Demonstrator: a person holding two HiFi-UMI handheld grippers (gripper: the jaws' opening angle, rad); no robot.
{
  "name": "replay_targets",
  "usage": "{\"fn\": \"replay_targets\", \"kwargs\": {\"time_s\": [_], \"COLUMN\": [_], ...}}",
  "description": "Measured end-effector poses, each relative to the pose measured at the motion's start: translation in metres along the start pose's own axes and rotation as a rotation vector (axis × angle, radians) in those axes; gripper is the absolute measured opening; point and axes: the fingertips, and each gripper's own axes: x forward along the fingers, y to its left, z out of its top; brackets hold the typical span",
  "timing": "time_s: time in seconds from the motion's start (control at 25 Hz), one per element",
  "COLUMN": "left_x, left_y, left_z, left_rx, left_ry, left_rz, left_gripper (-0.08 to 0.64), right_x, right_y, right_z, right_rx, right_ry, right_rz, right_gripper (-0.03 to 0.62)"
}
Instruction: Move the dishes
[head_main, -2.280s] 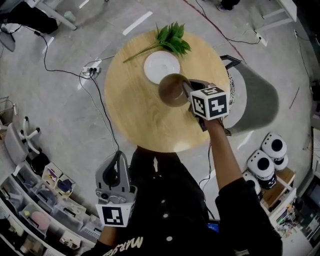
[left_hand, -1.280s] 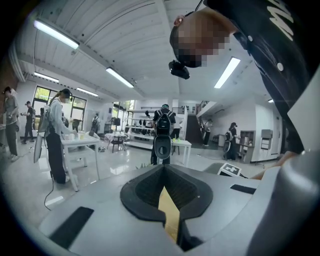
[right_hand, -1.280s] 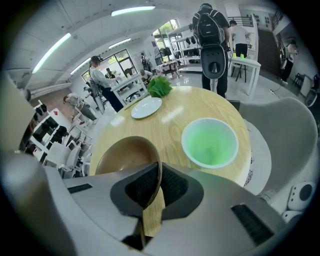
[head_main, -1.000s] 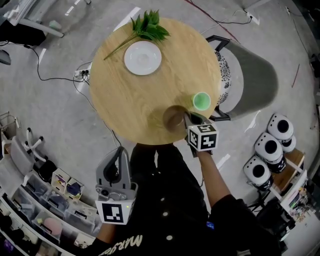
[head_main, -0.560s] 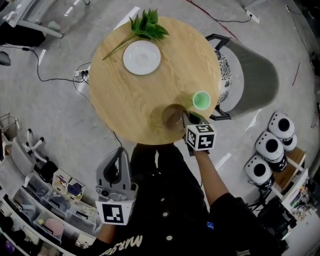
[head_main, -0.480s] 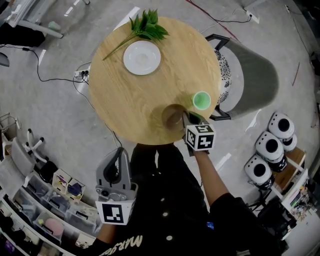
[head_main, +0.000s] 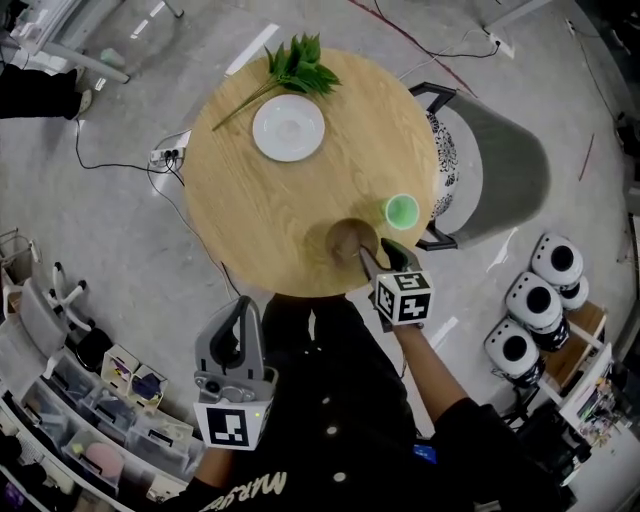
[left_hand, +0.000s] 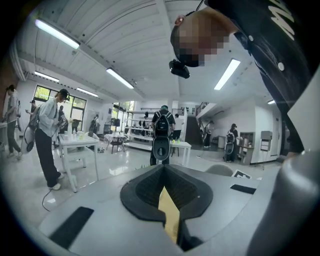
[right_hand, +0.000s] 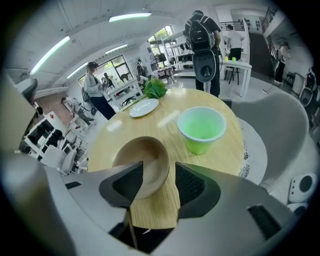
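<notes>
Nearest the person and well short of the brown bowl (head_main: 350, 240), the left hand-held gripper (head_main: 240, 318) is off the worktop (head_main: 250, 210), its jaws together on nothing. The right hand-held gripper (head_main: 368, 254) is at the bowl's near side. Its jaws have just been opening and stand apart, with the bowl's near rim loose between them. The bowl rests by the worktop's near edge. Just beyond the bowl to the right stands a green cup (head_main: 401, 211). Well beyond the bowl lie a white plate (head_main: 289, 127) and a leafy sprig (head_main: 300, 68).

Table (head_main: 265, 210) of pale wood grain; bowl (head_main: 350, 241) matt brown; plate (head_main: 289, 127) glossy white.
</notes>
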Motion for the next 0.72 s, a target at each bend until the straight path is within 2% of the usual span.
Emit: {"fn": "replay_targets", "kwargs": {"time_s": [0.16,0.32,0.48,0.72], "left_x": [0.0,0.003,0.003,0.004], "left_y": [-0.001,0.006,0.014,0.027], "left_z": [0.008,0.014,0.021,0.022], "left_rx": [-0.005,-0.017,-0.026,-0.037], "left_ry": [-0.023,-0.04,-0.057,-0.056], "left_rz": [-0.007,0.003,0.021,0.052], "left_gripper": [0.017,0.017,0.017,0.017], "right_x": [-0.039,-0.051,-0.035,0.012], "right_y": [0.006,0.019,0.03,0.038], "right_z": [0.018,0.077,0.143,0.219], "right_rx": [-0.082,-0.089,-0.124,-0.214], "right_ry": [-0.028,-0.084,-0.115,-0.095], "right_rz": [0.024,0.144,0.248,0.288], "right_gripper": [0.207,0.215,0.215,0.213]}}
